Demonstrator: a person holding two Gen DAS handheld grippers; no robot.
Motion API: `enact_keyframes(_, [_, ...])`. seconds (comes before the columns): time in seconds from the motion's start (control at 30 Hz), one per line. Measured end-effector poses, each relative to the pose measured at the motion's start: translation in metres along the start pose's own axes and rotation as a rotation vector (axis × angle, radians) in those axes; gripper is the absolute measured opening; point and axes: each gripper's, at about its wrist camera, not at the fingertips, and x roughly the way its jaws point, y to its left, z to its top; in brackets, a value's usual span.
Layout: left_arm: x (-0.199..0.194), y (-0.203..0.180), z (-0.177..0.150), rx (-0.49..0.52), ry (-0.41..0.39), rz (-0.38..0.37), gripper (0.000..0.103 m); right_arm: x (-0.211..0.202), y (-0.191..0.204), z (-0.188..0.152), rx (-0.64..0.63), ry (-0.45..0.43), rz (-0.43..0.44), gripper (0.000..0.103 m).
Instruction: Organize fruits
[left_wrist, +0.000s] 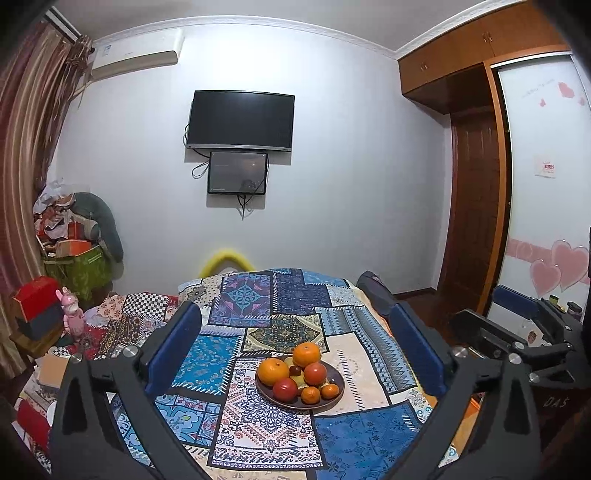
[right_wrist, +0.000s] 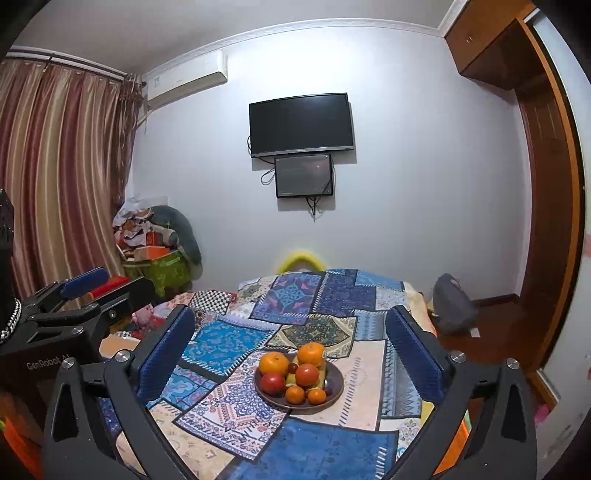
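Observation:
A dark brown plate (left_wrist: 338, 373) (right_wrist: 337, 376) stands on a table under a patchwork cloth (left_wrist: 354, 435) (right_wrist: 332, 446). Piled on it are two large oranges (left_wrist: 306, 353) (right_wrist: 312, 353), two red round fruits (left_wrist: 285, 389) (right_wrist: 273, 382), two small mandarins (left_wrist: 310, 394) (right_wrist: 294, 394) and some grapes and pale fruit between them. My left gripper (left_wrist: 295, 308) is open, short of the plate and above the cloth, with nothing between its blue pads. My right gripper (right_wrist: 290, 312) is open the same way and holds nothing. The grippers are side by side: each shows at the edge of the other's view.
A television (left_wrist: 241, 121) hangs on the far wall. Boxes, bags and a pink toy (left_wrist: 73, 314) crowd the left side by the curtain. A grey bag (right_wrist: 452, 302) sits on the floor to the right near the wooden wardrobe (left_wrist: 476, 206).

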Motion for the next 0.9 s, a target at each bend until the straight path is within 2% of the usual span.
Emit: enact_keyframes(0.9, [-0.0019, -0.0036, 0.0002, 0.014, -0.011, 0.0, 0.103, -0.0095, -0.0011, 0.006, 0.008, -0.024, -0.024, 0.103])
